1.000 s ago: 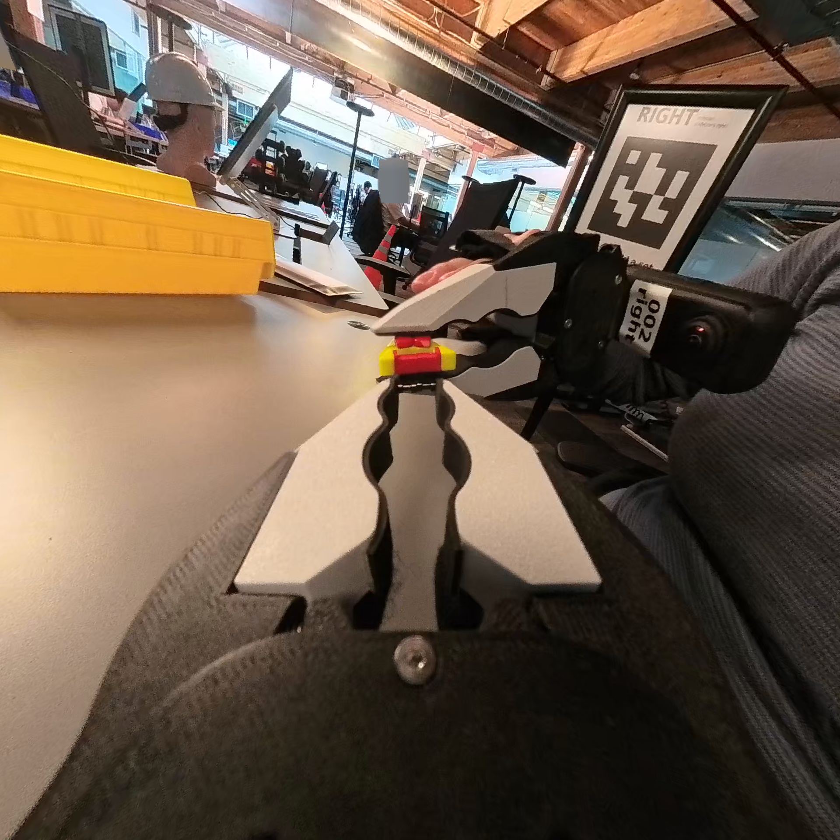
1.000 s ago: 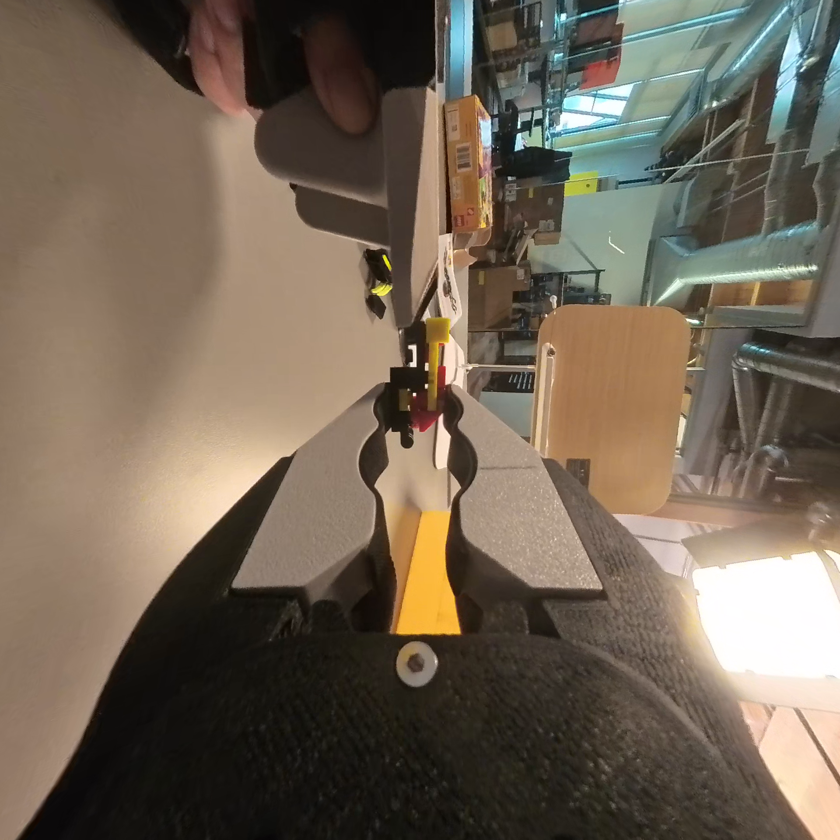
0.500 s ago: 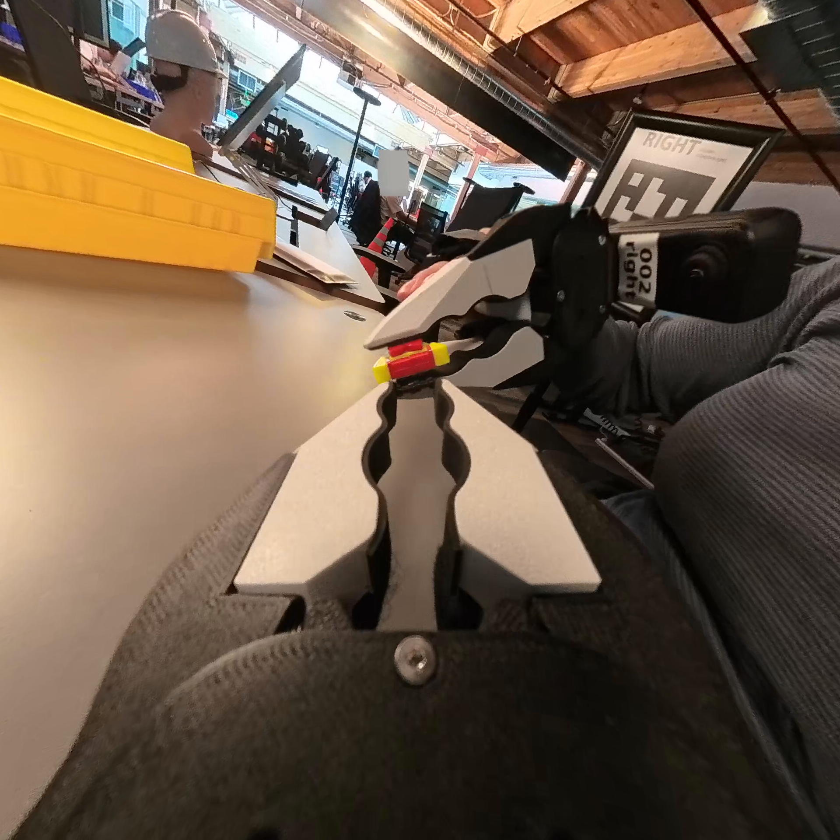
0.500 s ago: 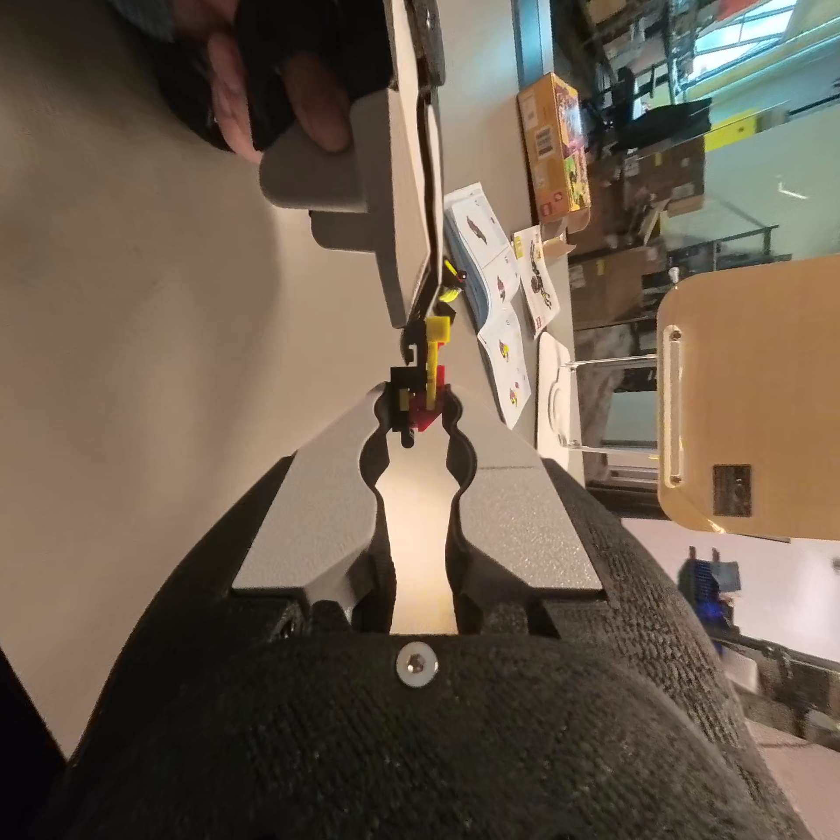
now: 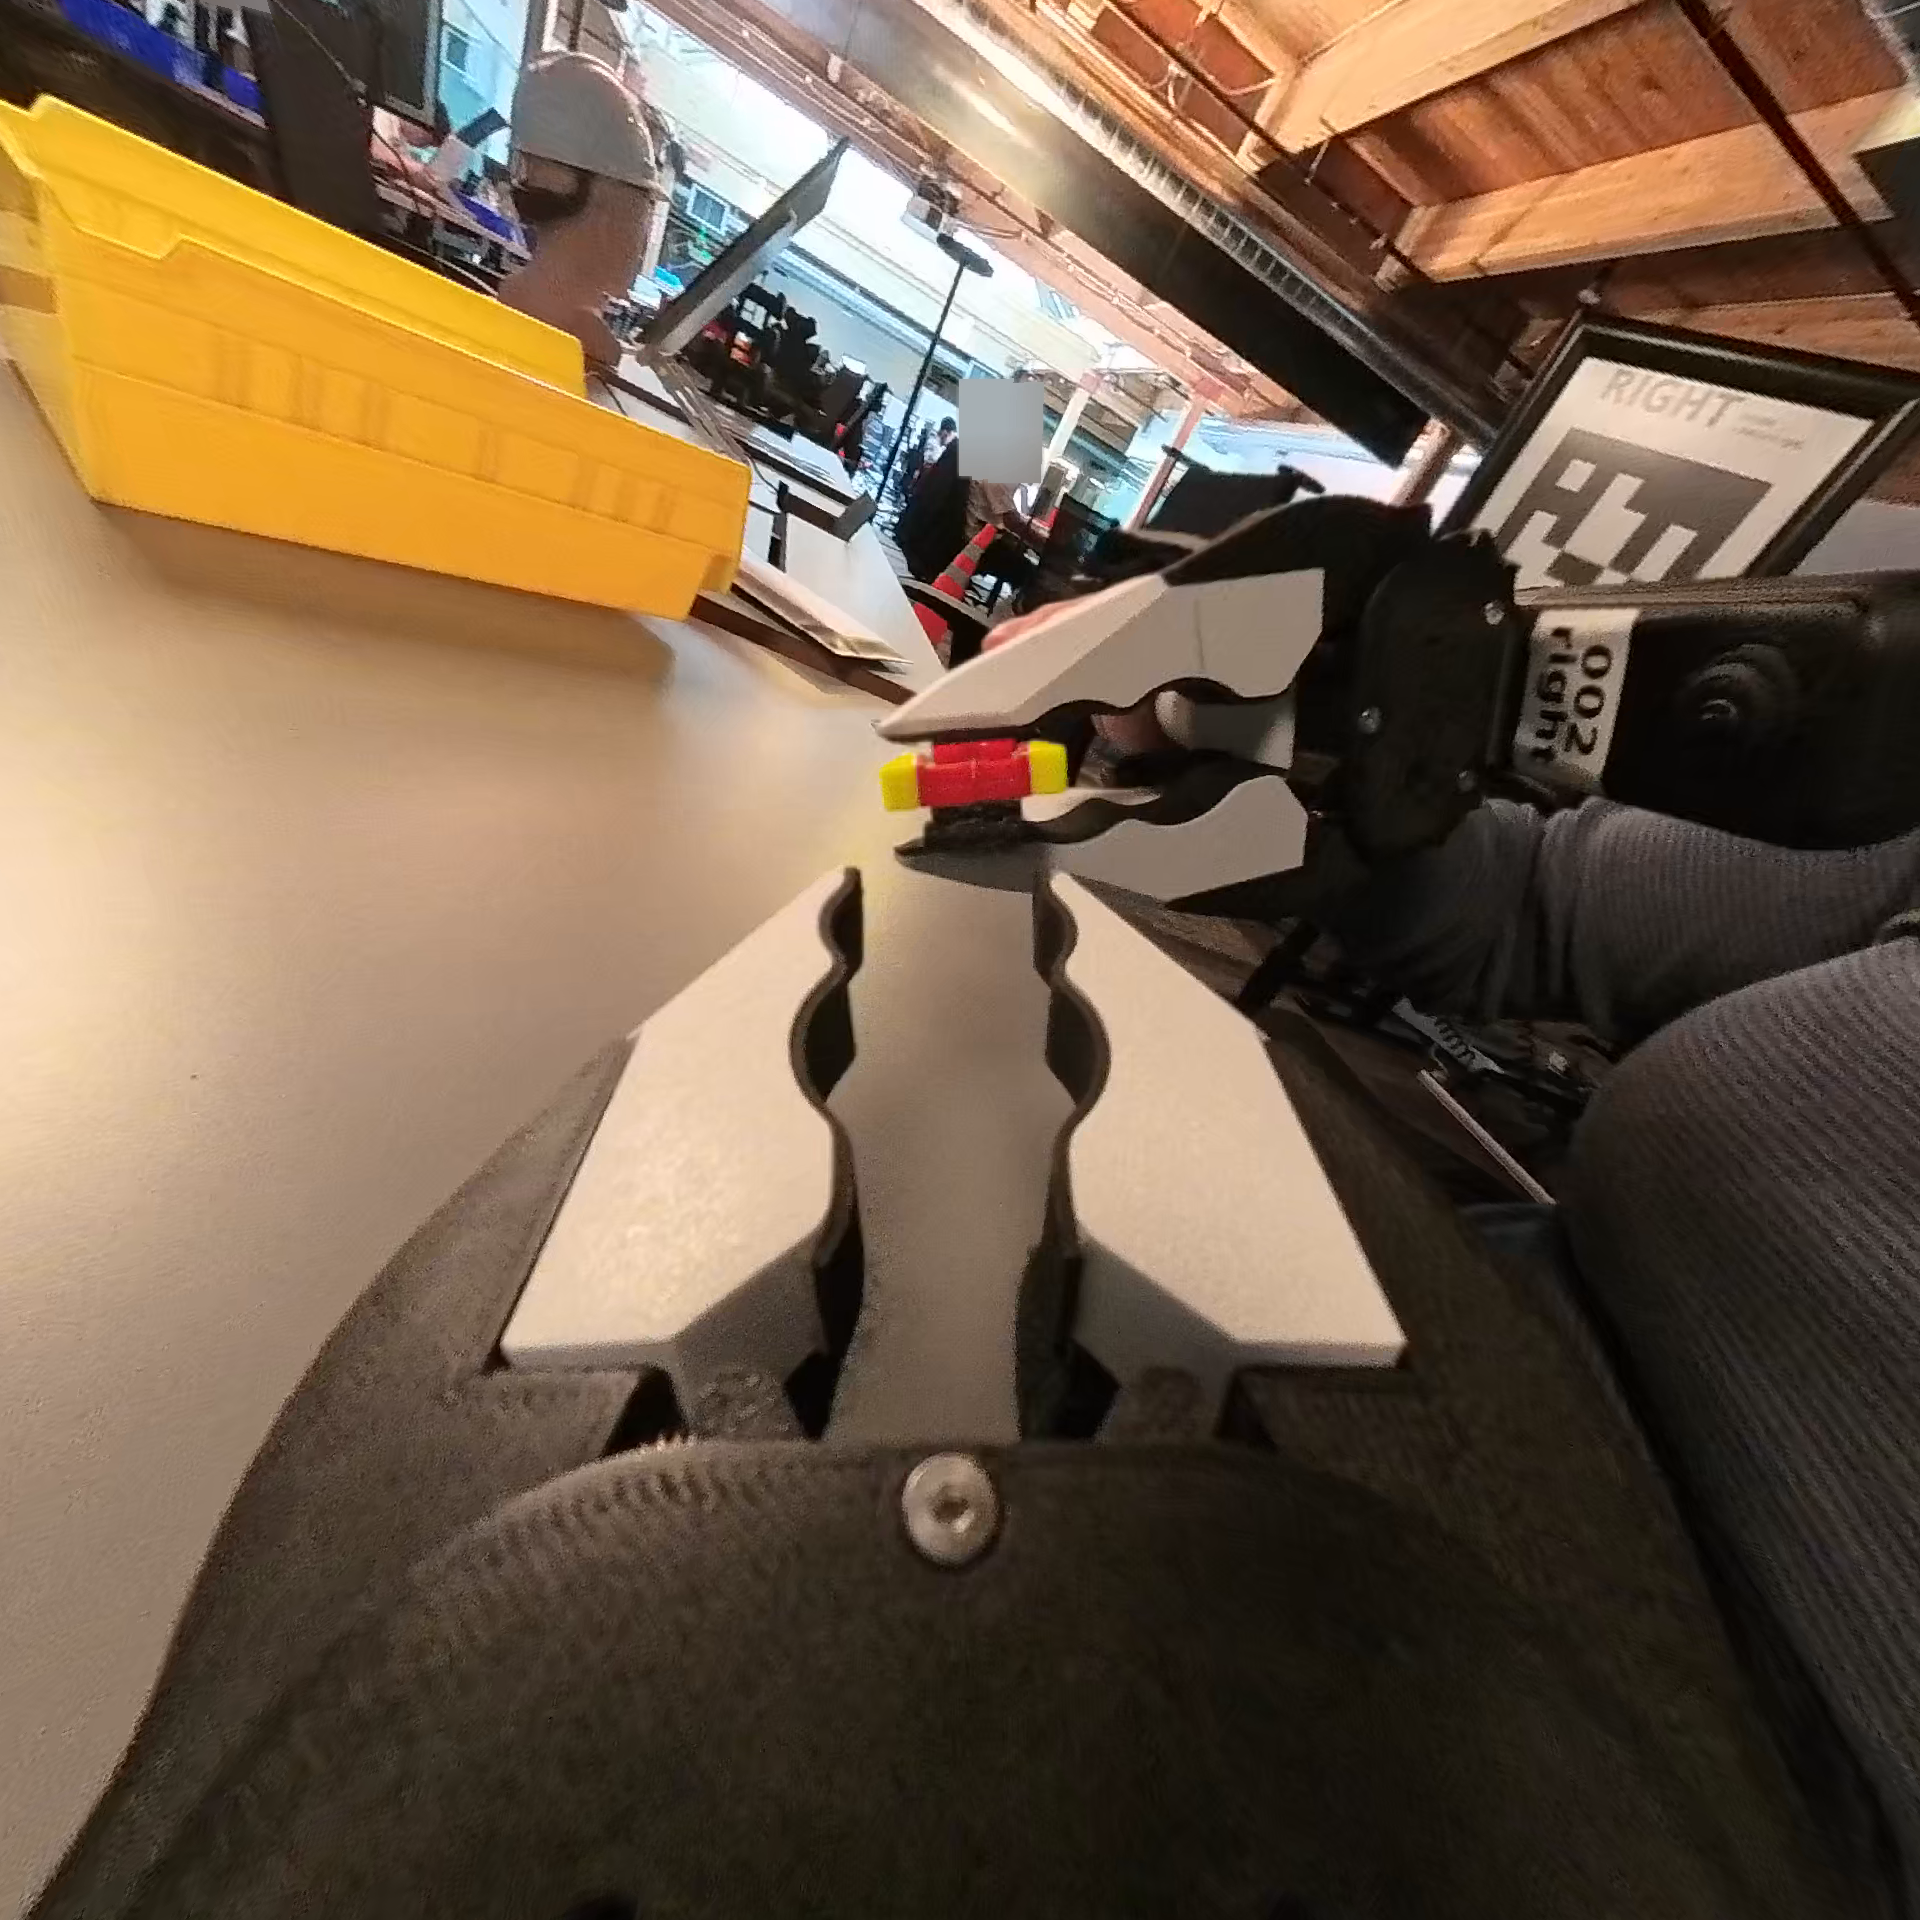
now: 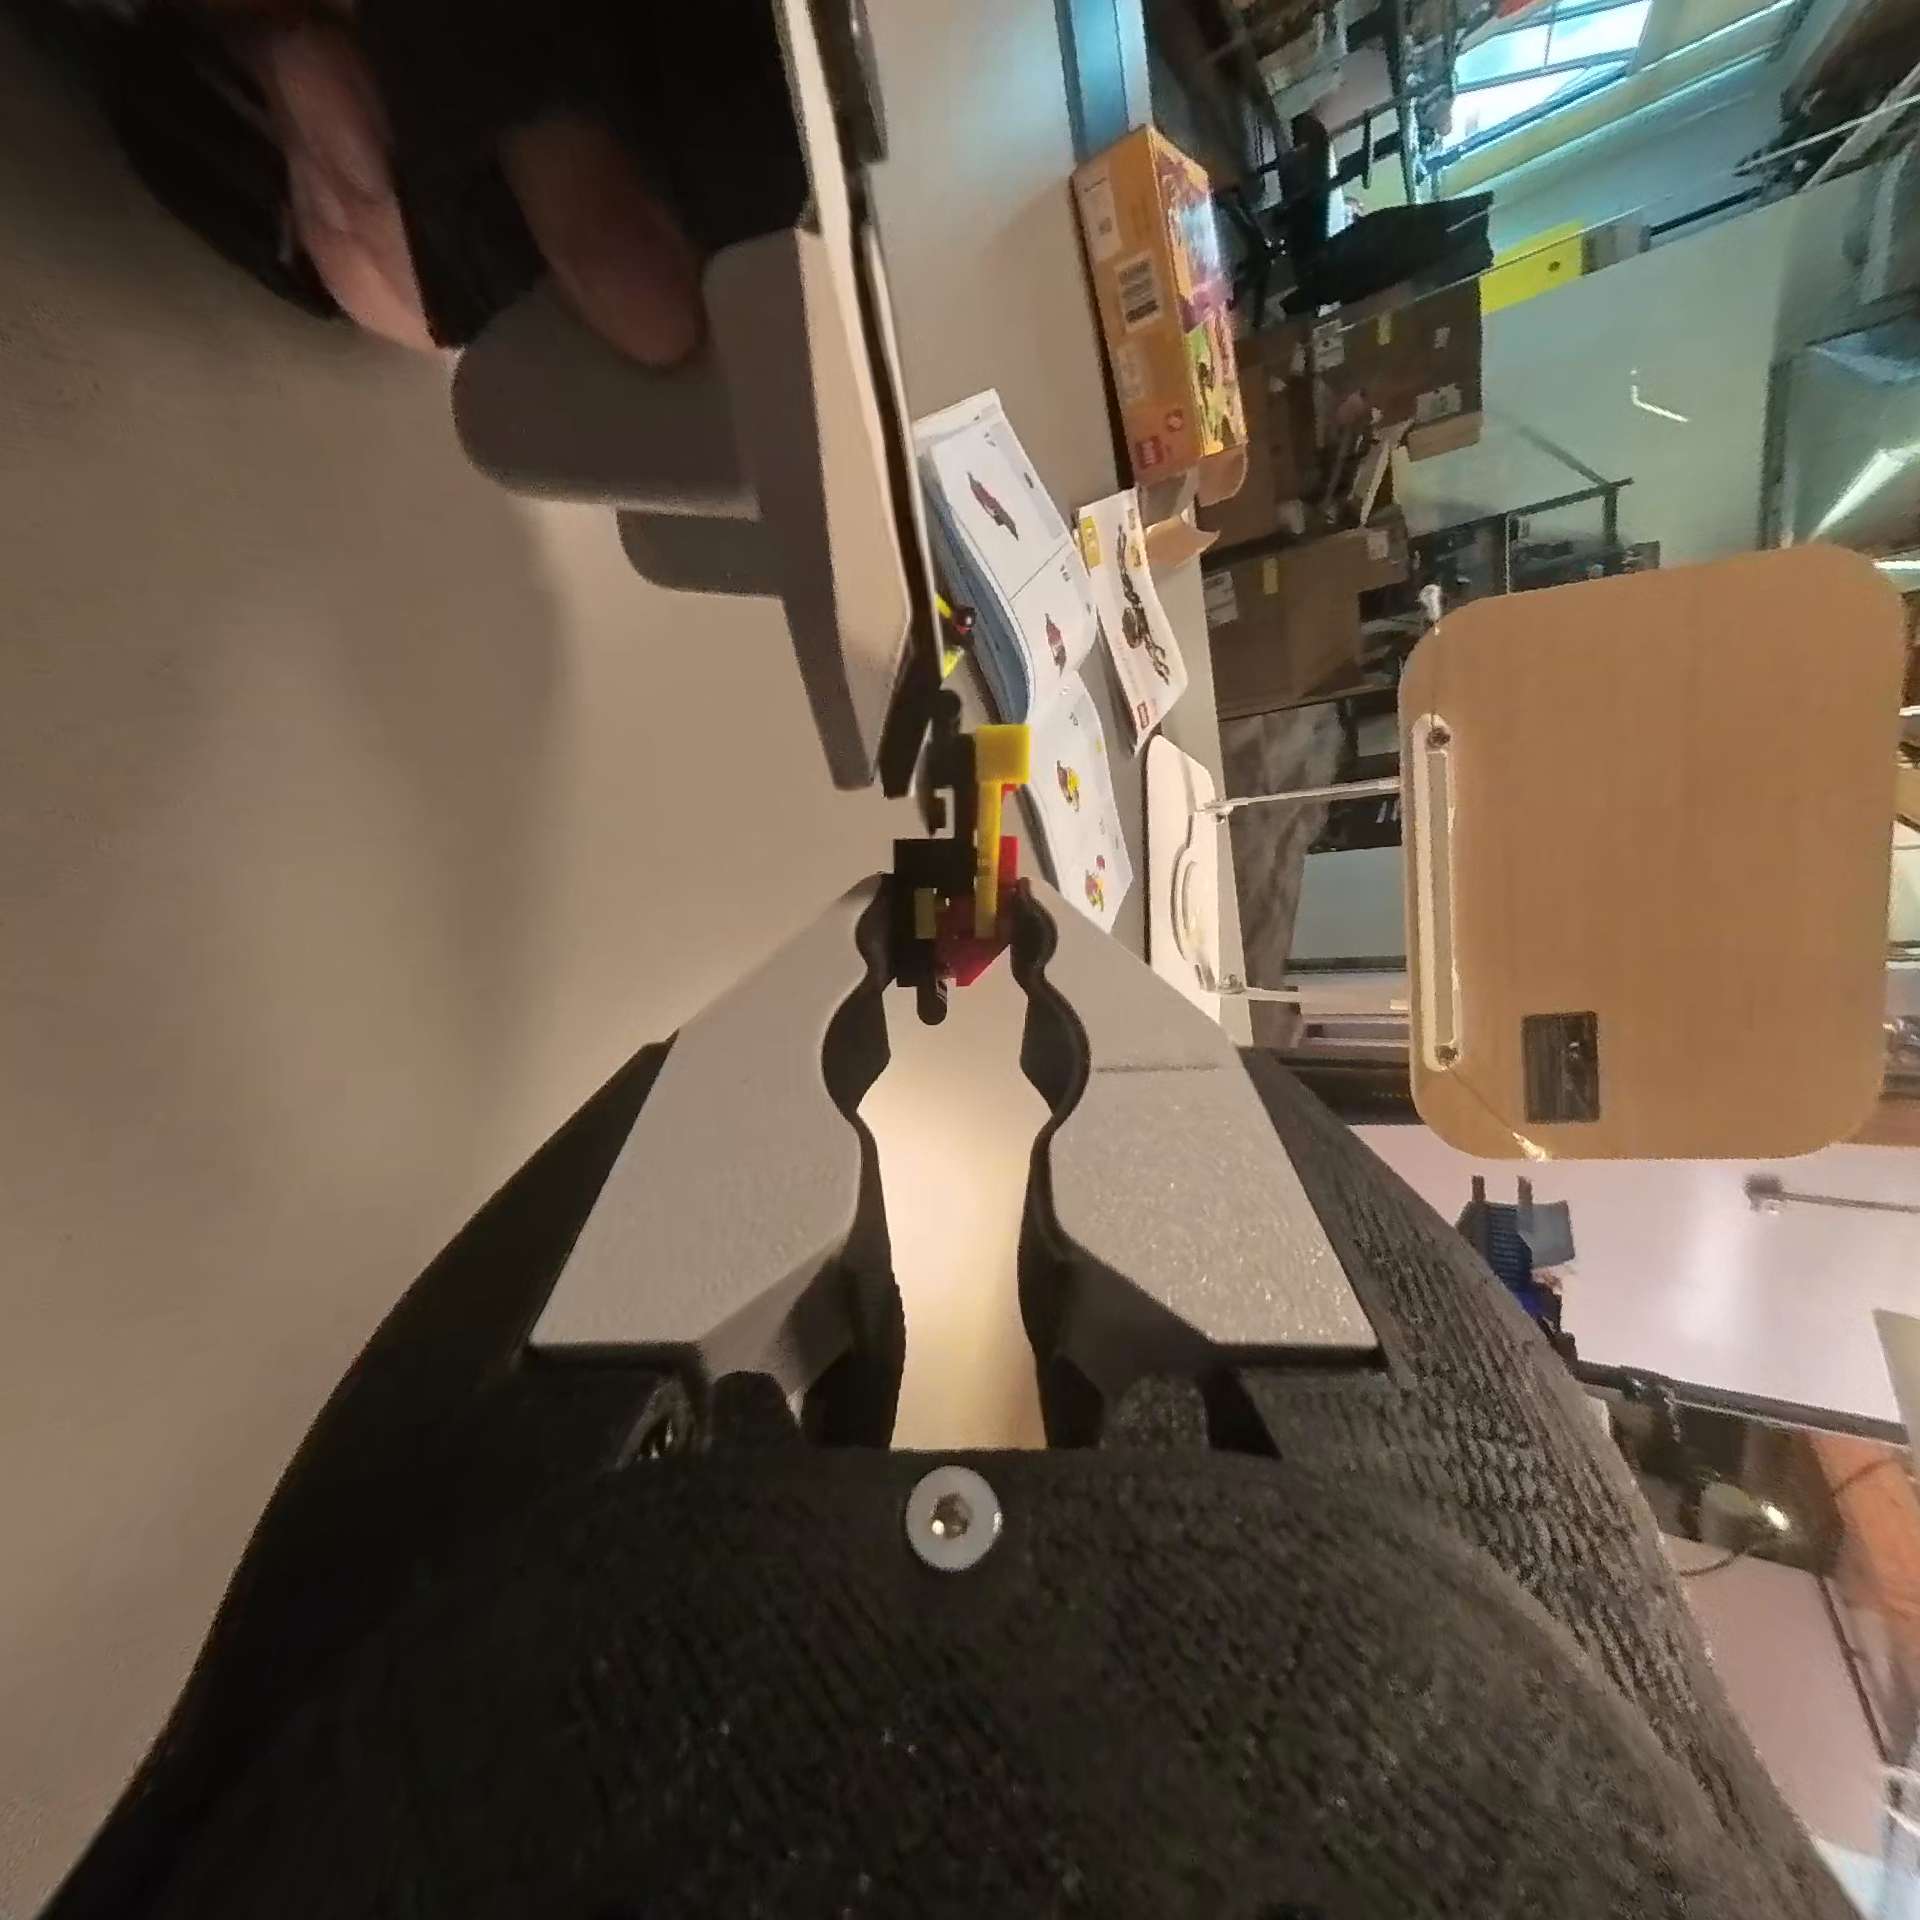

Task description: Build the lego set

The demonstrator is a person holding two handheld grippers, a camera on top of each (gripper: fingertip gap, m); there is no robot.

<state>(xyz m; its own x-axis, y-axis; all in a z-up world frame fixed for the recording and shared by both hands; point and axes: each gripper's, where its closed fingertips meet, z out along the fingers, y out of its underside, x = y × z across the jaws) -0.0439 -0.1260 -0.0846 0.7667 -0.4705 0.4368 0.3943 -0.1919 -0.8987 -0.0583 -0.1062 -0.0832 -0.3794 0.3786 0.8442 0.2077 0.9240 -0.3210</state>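
A small lego assembly (image 5: 971,774) of red, yellow and black pieces is held above the beige table (image 5: 312,935). My right gripper (image 6: 948,894) is shut on the assembly (image 6: 961,883), whose yellow piece sticks out past the tips. In the left wrist view the right gripper (image 5: 894,790) comes in from the right and clamps the assembly from above and below. My left gripper (image 5: 951,888) is open and empty, its tips just short of the assembly. In the right wrist view the left gripper (image 6: 883,769) shows edge-on just beyond the assembly, with a hand behind it.
A yellow bin (image 5: 364,416) stands on the table at the far left. Instruction sheets (image 6: 1039,623), a yellow box (image 6: 1153,312) and a few loose pieces (image 6: 951,634) lie farther along the table. A grey sleeve (image 5: 1714,1143) fills the right side. A wooden chair back (image 6: 1662,831) stands off the table. The tips of both grippers are at nearly the same place.
My left gripper was shut on the assembly; its jaws have opened and it has drawn back slightly. My right gripper keeps its hold on the assembly.
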